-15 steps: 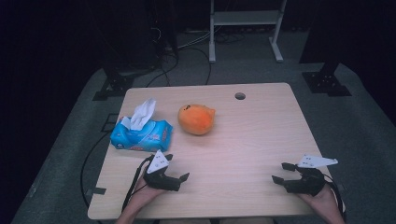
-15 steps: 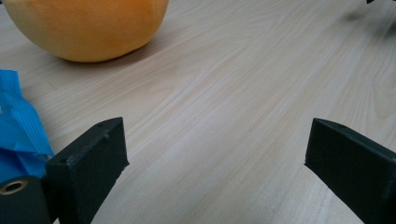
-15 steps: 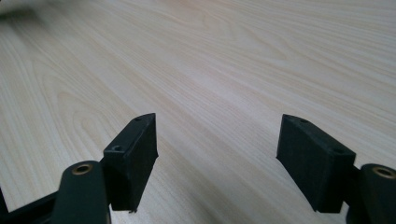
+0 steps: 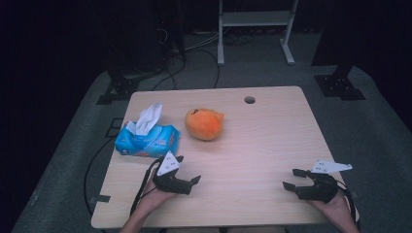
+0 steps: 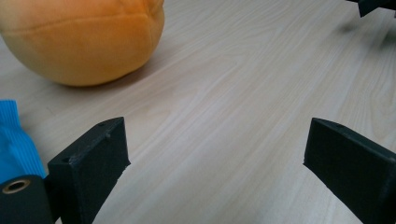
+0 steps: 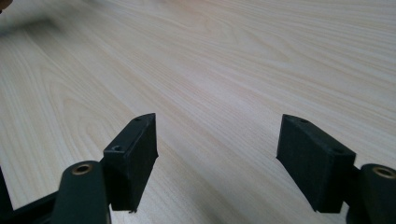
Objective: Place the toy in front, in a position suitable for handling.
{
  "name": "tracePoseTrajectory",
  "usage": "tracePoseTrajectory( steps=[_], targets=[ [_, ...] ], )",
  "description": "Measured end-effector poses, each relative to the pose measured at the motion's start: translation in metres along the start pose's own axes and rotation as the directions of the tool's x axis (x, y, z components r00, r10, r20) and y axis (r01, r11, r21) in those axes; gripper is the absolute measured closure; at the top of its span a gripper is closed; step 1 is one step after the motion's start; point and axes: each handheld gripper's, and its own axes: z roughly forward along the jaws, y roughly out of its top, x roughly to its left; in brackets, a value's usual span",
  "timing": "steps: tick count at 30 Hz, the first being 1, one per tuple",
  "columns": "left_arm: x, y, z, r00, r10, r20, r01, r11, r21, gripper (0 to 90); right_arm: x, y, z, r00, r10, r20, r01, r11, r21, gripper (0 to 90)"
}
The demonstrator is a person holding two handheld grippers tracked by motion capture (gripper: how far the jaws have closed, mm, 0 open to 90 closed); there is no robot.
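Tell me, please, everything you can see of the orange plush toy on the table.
The orange plush toy is a round, soft-looking ball of fabric with stitched seams; a small dark mark sits near its top in the high view. It rests on the pale wooden table, in the far left part, just right of the blue tissue pack, with a narrow gap between them. Nothing grips it. The left claw lies nearer the person, jaws open, and in the left gripper view the toy sits ahead to the left.
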Motion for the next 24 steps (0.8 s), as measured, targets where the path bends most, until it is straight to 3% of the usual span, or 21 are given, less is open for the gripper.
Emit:
tracePoseTrajectory(
  steps=[11, 19, 24],
  targets=[
    [0.011, 0.039, 0.016, 0.9989, 0.044, -0.014, -0.045, 0.9963, -0.074, 5.4, 0.001, 0.002, 0.002, 0.9999, -0.007, -0.009, 0.007, 1.0, 0.003, 27.5],
    [0.024, 0.067, 0.035, 0.9987, 0.04, -0.031, -0.042, 0.9943, -0.098, 6.0, 0.002, 0.002, 0.001, 0.9999, 0.0, -0.012, 0.0, 1.0, 0.001, 27.5],
    [0.034, 0.077, 0.047, 0.9972, 0.033, -0.067, -0.04, 0.9941, -0.101, 7.2, 0.003, 0.002, 0.001, 0.9999, -0.007, -0.01, 0.007, 1.0, 0.002, 27.5]
  ],
)
